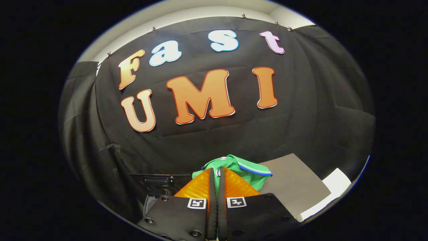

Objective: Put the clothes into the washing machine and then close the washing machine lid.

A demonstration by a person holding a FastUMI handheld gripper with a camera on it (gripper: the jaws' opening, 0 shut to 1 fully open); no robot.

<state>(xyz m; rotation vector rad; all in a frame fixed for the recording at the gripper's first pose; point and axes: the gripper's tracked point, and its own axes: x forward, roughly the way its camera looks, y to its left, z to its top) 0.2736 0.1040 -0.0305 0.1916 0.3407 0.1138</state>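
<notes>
A green garment (245,169) with a blue-and-white trimmed collar and white buttons hangs bunched at my fingertips, lifted off the table. My gripper (217,172) is shut on it, both fingers pressed together with a fold of green cloth pinched between them. The cloth spills out ahead of and to the right of the fingers. To the left of the fingers and lower down stands a dark appliance panel with a hinged part (157,184), which looks like part of the washing machine; its opening is hidden behind my fingers.
A grey mat (297,182) lies on the table to the right of the fingers, with a white sheet (336,185) beyond its far corner. The black cloth wall (317,110) closes off the space straight ahead and on both sides.
</notes>
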